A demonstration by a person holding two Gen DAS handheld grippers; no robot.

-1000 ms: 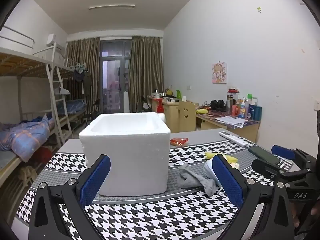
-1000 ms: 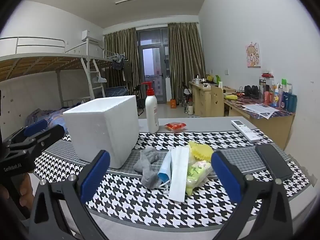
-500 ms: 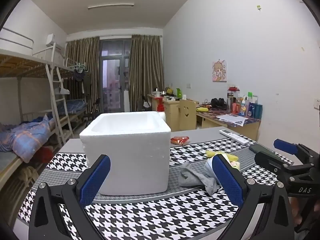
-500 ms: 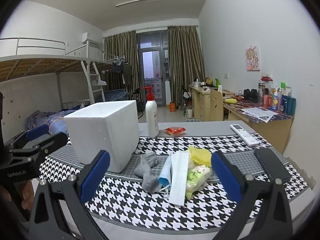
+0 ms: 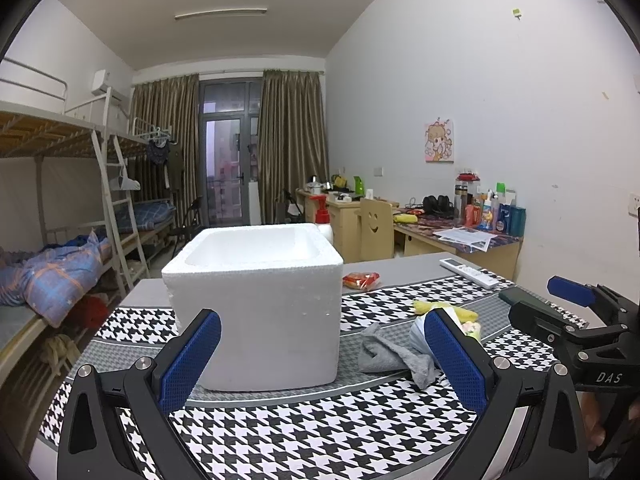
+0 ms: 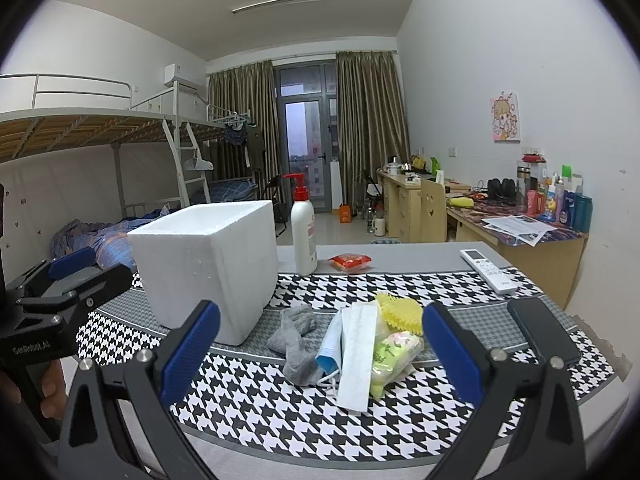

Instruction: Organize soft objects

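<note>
A white foam box (image 5: 256, 300) (image 6: 212, 264) stands open-topped on the houndstooth tablecloth. To its right lies a pile of soft things: a grey sock (image 6: 298, 340) (image 5: 392, 354), a blue and white face mask (image 6: 352, 356), a yellow sponge (image 6: 400, 312) and a green-printed packet (image 6: 394, 354). My left gripper (image 5: 320, 364) is open and empty, held above the table's near edge in front of the box. My right gripper (image 6: 320, 352) is open and empty, in front of the pile. Each gripper shows at the edge of the other's view.
A white pump bottle (image 6: 303, 236) and a red snack packet (image 6: 350, 262) sit behind the box. A white remote (image 6: 488, 270) and a black phone (image 6: 542, 330) lie at the right. Bunk beds stand left, desks right.
Both grippers have drifted slightly, with the views shifting a little. The right gripper sits a bit lower in the left wrist view. Nothing on the table has moved.
</note>
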